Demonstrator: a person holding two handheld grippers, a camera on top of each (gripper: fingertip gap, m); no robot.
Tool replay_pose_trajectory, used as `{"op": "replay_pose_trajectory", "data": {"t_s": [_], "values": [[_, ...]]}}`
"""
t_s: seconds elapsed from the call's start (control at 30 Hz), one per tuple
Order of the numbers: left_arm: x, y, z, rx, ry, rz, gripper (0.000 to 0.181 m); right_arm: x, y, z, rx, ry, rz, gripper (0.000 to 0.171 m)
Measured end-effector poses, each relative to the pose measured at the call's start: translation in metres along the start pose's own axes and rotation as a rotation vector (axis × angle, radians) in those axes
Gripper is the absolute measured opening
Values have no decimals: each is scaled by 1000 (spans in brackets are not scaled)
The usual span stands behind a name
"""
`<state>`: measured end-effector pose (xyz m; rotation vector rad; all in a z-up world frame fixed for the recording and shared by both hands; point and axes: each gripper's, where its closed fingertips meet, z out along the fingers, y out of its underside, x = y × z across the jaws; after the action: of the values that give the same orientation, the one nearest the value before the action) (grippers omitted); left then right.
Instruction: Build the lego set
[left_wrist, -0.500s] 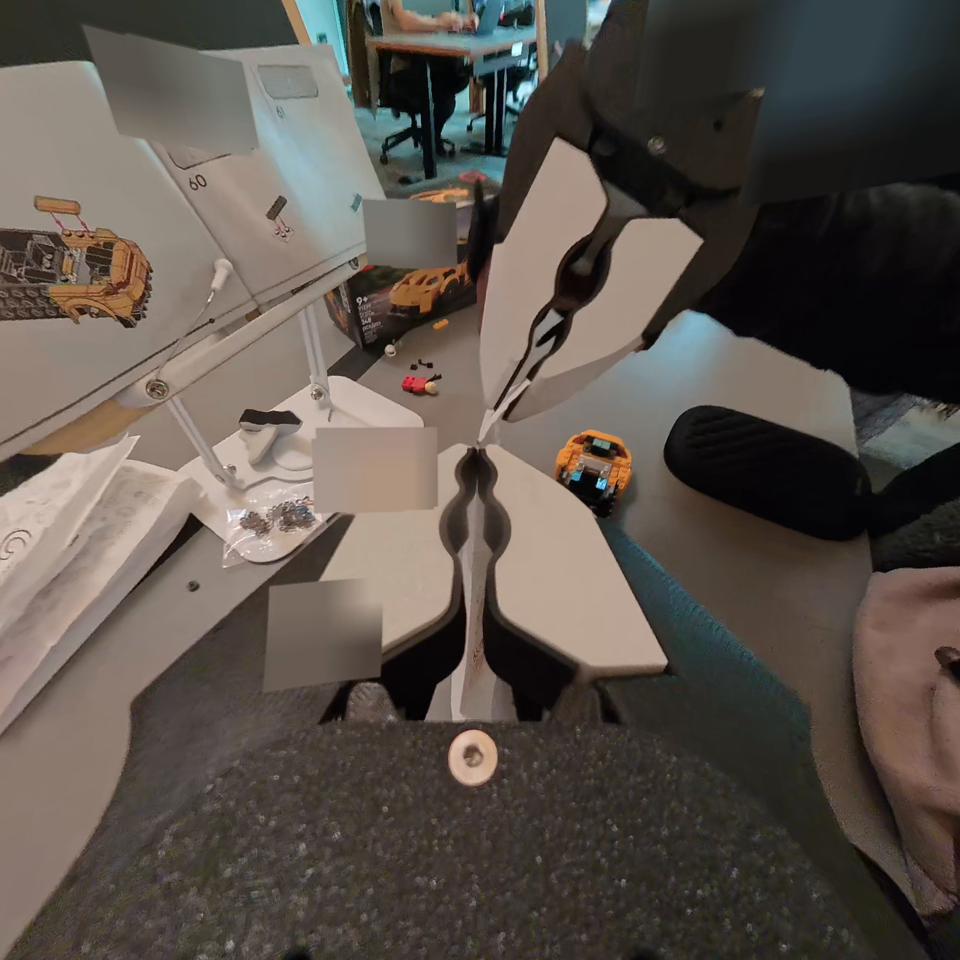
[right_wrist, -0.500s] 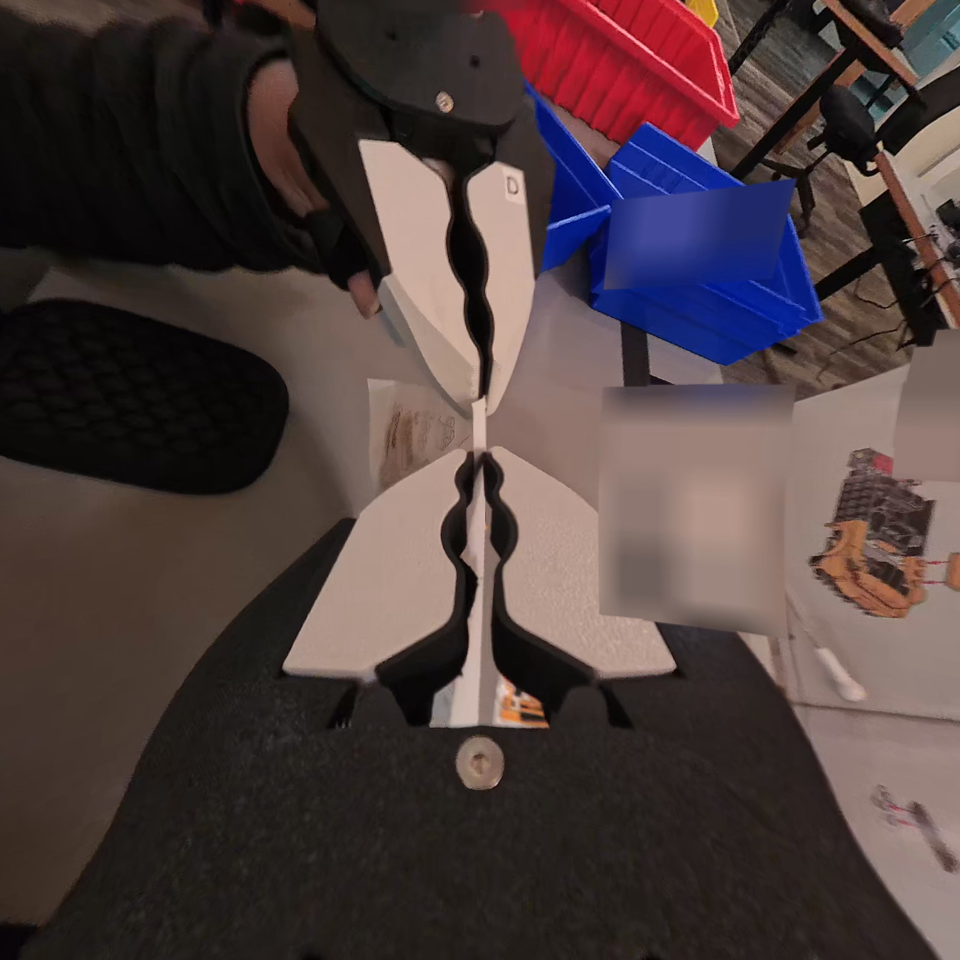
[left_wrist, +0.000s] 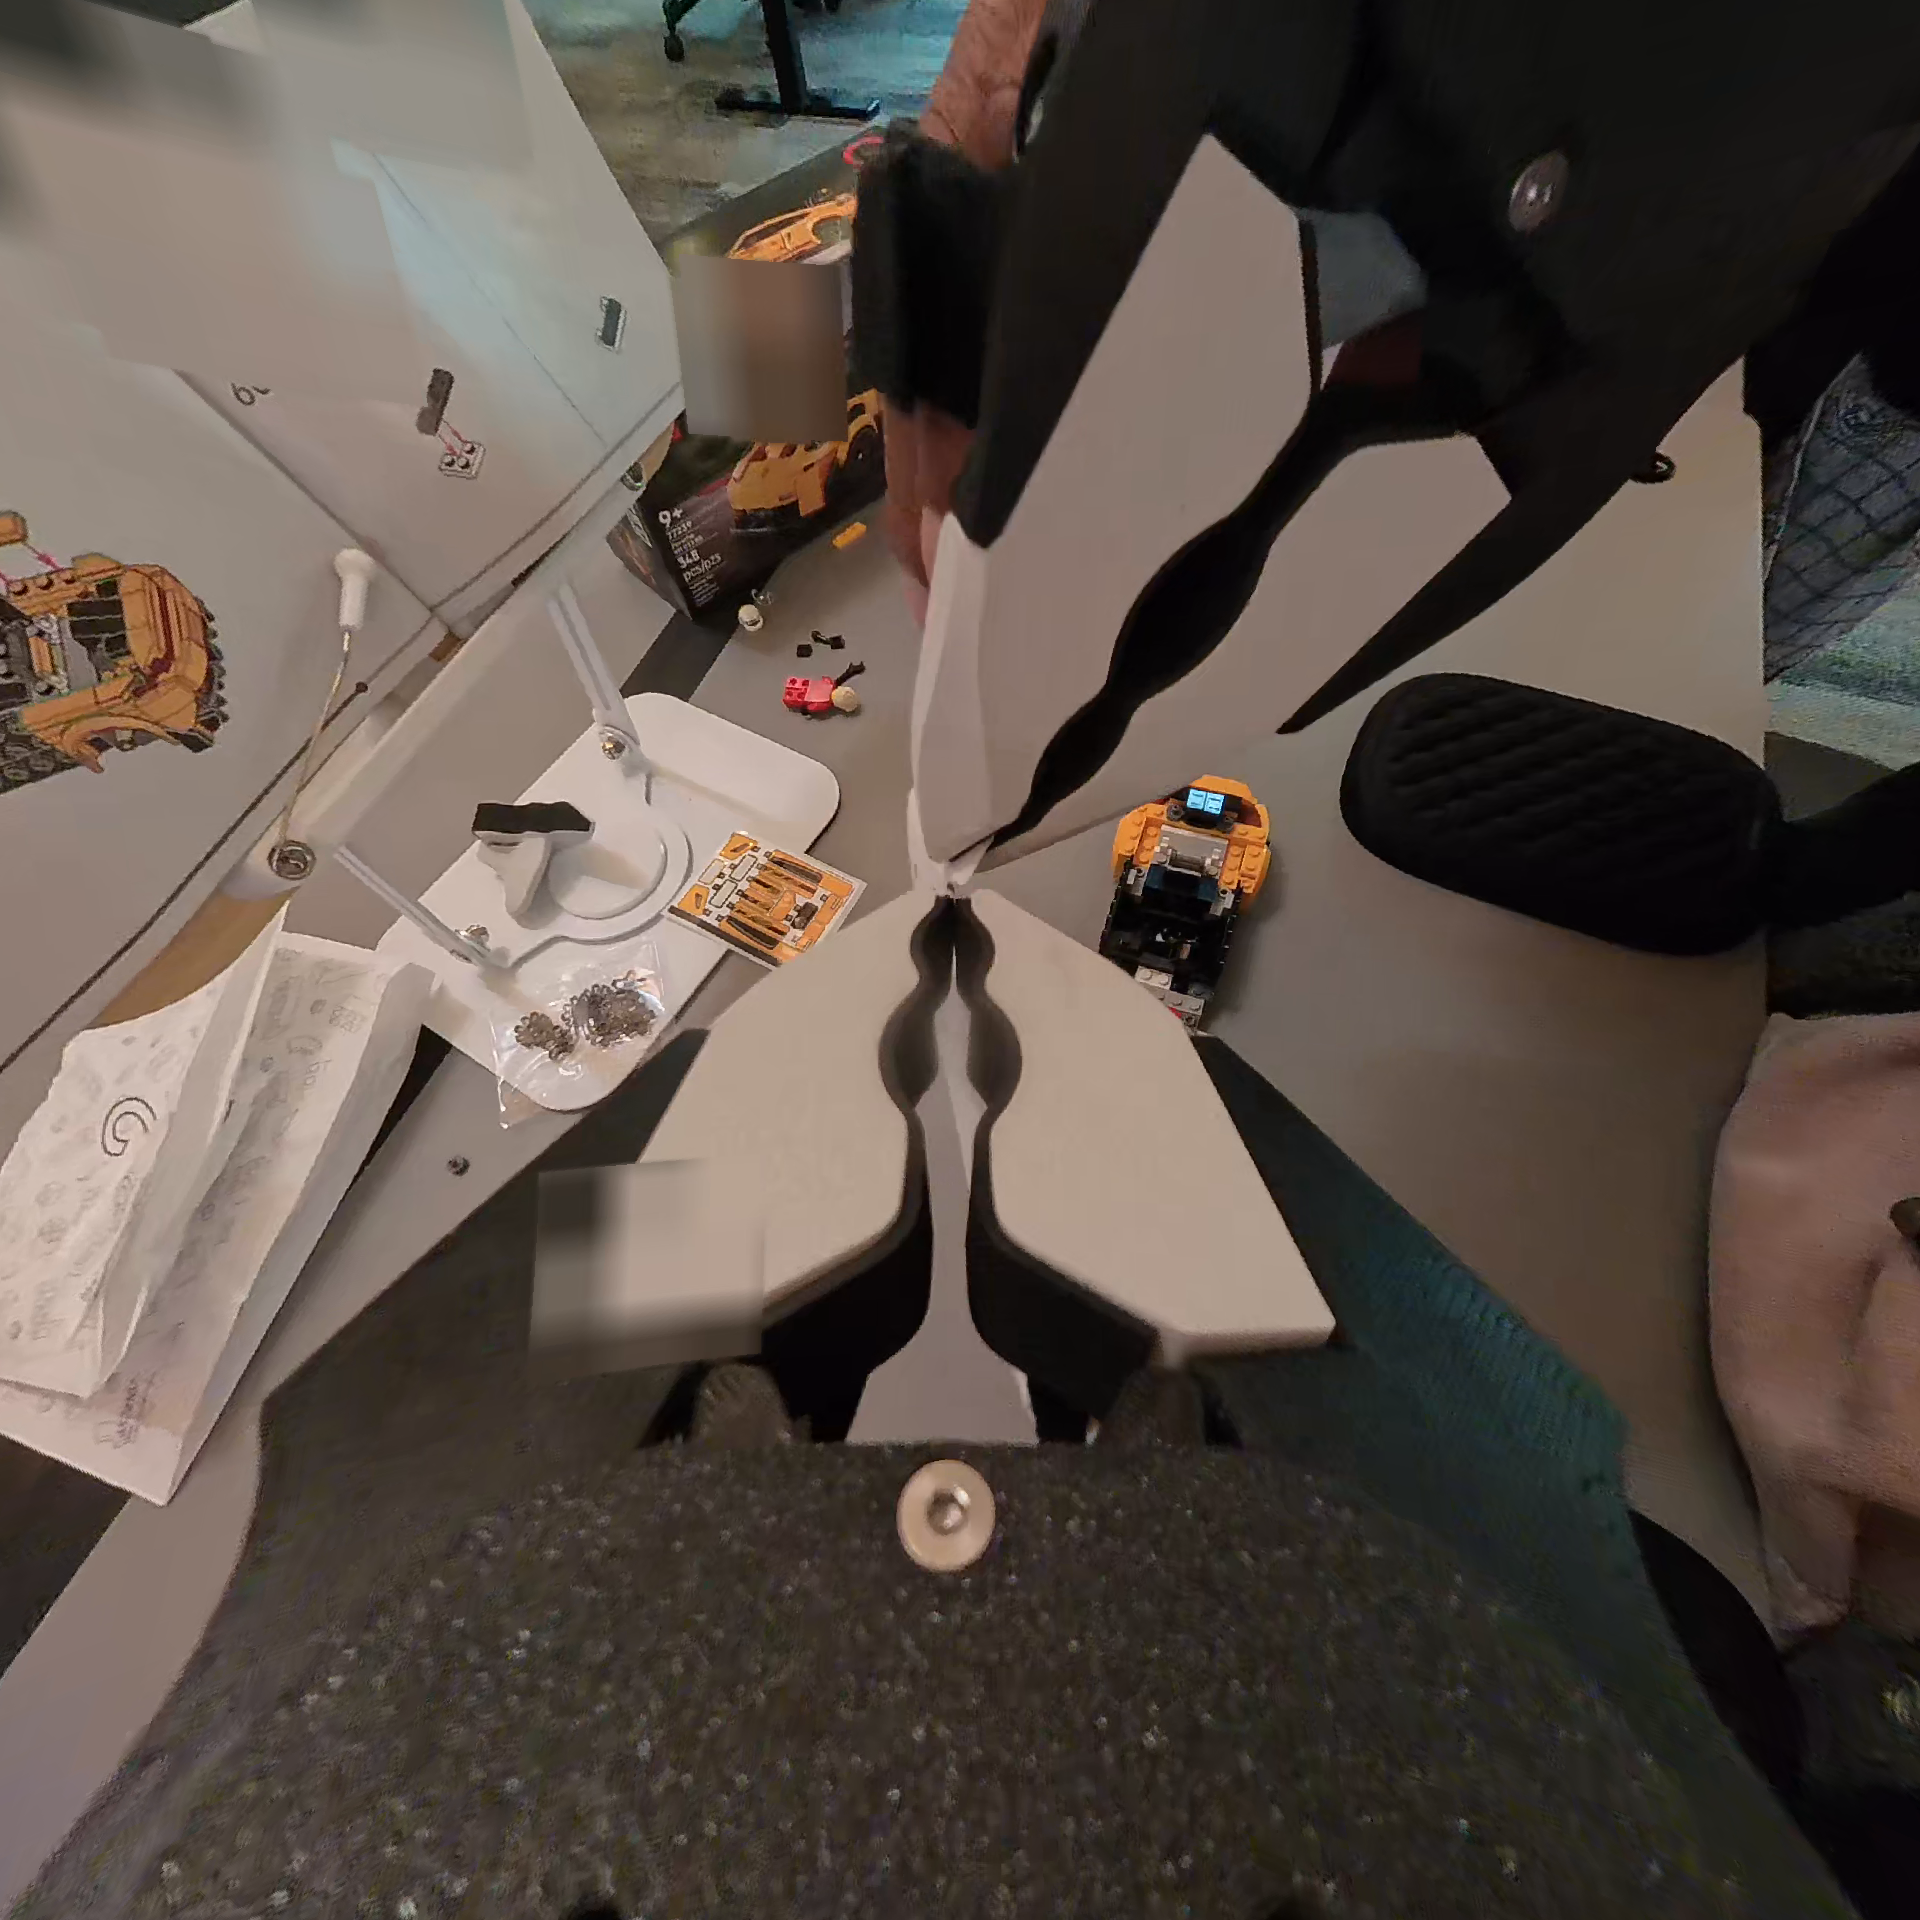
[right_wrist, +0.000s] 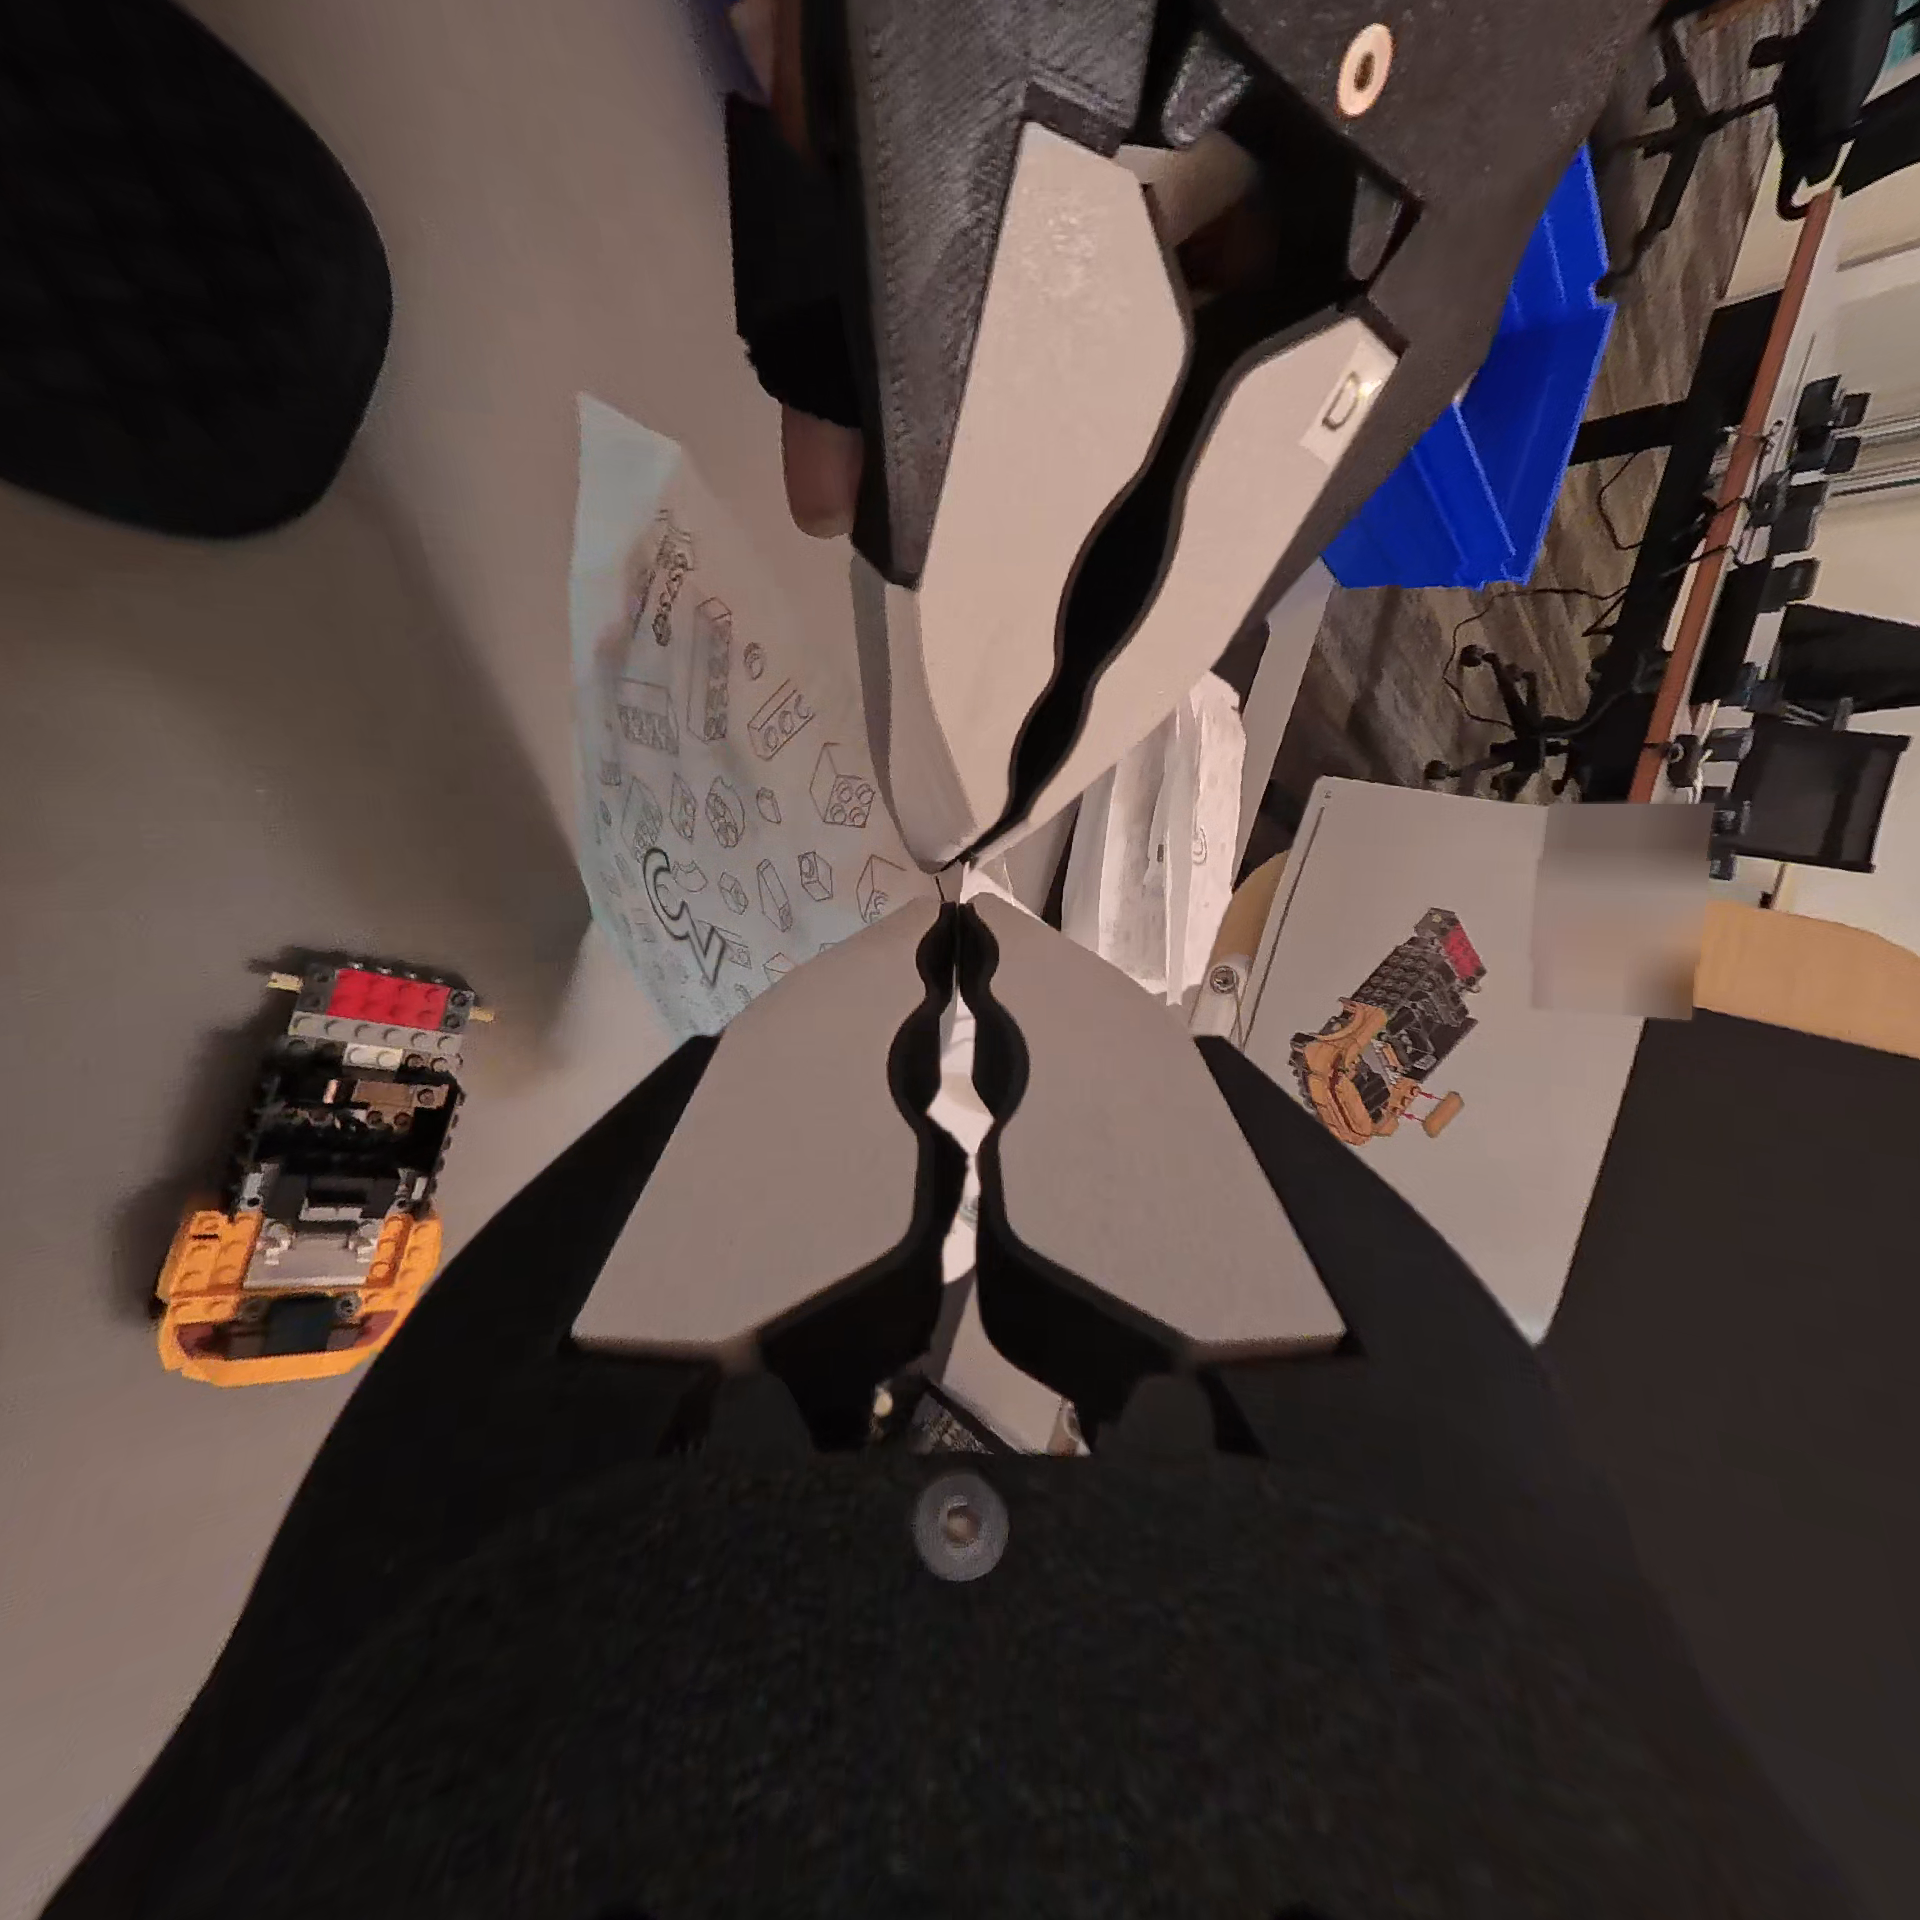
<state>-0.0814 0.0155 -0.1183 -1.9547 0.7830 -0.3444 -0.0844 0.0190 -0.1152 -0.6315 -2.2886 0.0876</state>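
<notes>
Car (left_wrist: 1187, 891) half-built: orange nose, black open chassis, red rear bricks; both hand-held grippers closed, tip-to-tip.

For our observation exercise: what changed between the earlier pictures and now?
The sheet earlier clamped in both claws has left them; a sticker sheet lies on the white stand base. The left claw and right claw stay shut, tip to tip; the orange car stays put.

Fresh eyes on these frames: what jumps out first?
The two grippers meeting tip to tip mid-frame: the left gripper shut, the right gripper shut, nearly touching over the grey table. Next, the half-built orange car on the table just beyond the tips. Left of it lies a sticker sheet by a white stand base.
</notes>
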Motion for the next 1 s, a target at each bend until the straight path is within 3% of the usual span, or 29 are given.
{"op": "replay_pose_trajectory", "data": {"t_s": [0.17,0.3,0.67,0.83,1.0], "values": [[3,1,5,82,-29,-1,9,-2,-3,-4,0,32,2,0],[6,-2,5,112,-29,1,0,-2,-4,-7,6,38,-27,0],[45,-3,-19,172,488,-228,0,-22,-31,-26,126,212,-230,0],[55,3,-16,198,586,-281,0,-39,-32,-28,144,213,-249,0],[46,4,-15,206,564,-304,0,-53,-23,-26,110,208,-286,0]]}}
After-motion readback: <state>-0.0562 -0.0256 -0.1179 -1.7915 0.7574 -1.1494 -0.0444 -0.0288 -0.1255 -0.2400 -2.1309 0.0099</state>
